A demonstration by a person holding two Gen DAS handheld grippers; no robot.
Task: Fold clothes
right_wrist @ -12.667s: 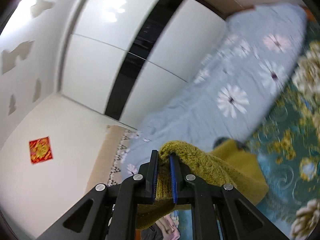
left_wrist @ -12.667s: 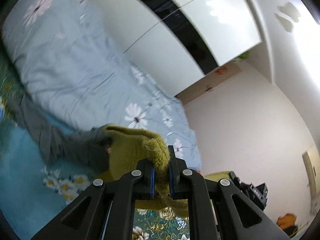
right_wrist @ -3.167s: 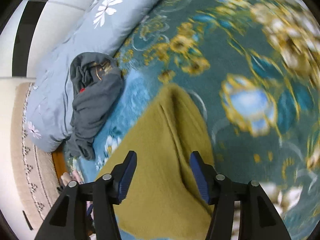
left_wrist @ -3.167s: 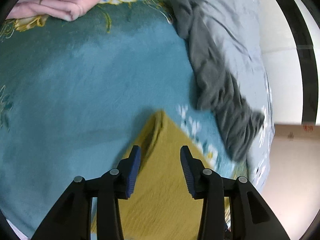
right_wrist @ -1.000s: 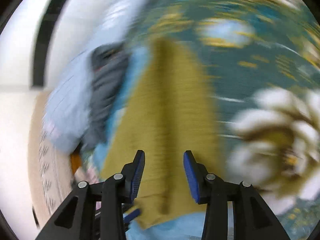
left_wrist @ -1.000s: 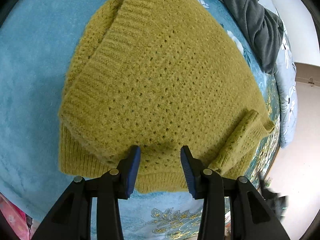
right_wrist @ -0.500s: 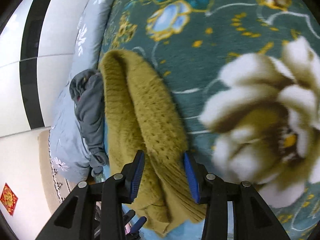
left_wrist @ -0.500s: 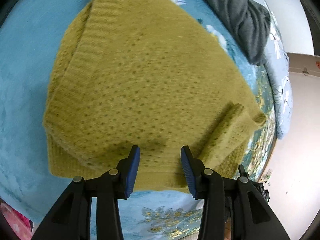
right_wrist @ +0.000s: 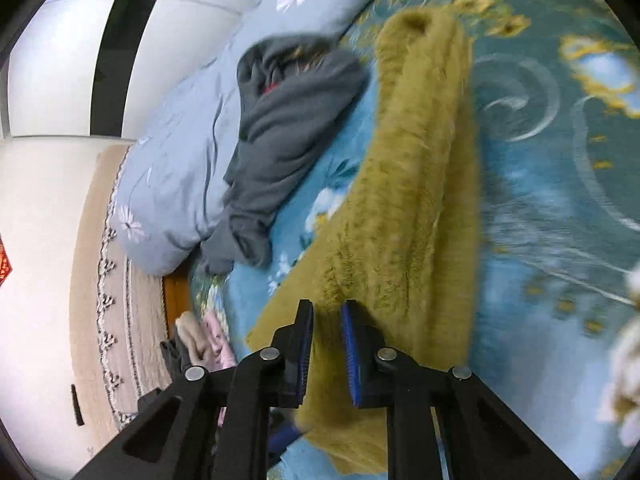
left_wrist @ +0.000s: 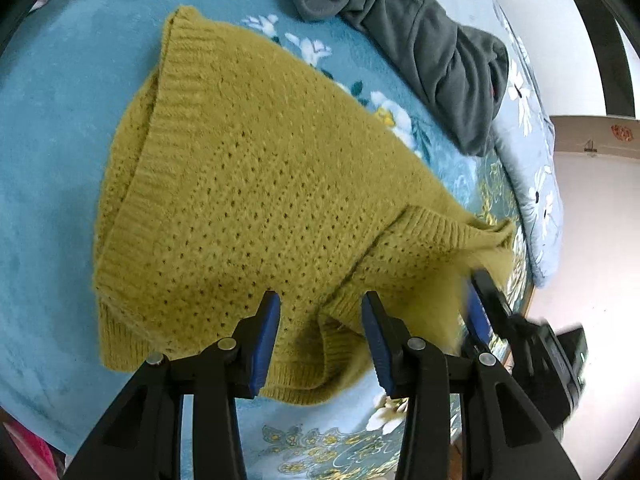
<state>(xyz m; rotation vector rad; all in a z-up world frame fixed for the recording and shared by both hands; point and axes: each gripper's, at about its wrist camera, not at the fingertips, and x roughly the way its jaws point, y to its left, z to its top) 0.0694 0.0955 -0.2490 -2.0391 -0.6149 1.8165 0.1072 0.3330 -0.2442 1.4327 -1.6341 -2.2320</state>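
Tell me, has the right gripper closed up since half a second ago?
Yes. The right gripper has narrowed its jaws on the edge of the mustard sweater.

sweater [left_wrist: 256,184]: coarse open knit, fuzzy, ribbed hems | blanket [left_wrist: 52,120]: plush matt fleece | grey garment [left_wrist: 432,48]: soft matt cloth | wardrobe [right_wrist: 72,60]: glossy panels | gripper pads [left_wrist: 266,328]: blue ribbed, on matt black plastic

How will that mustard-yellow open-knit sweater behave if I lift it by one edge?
The mustard-yellow open-knit sweater will probably flop and sag: it lies limp in soft layers on the teal floral blanket. Its loose, holed knit may stretch under its own weight. The fuzzy surface likely grips the left gripper pads rather than slipping.
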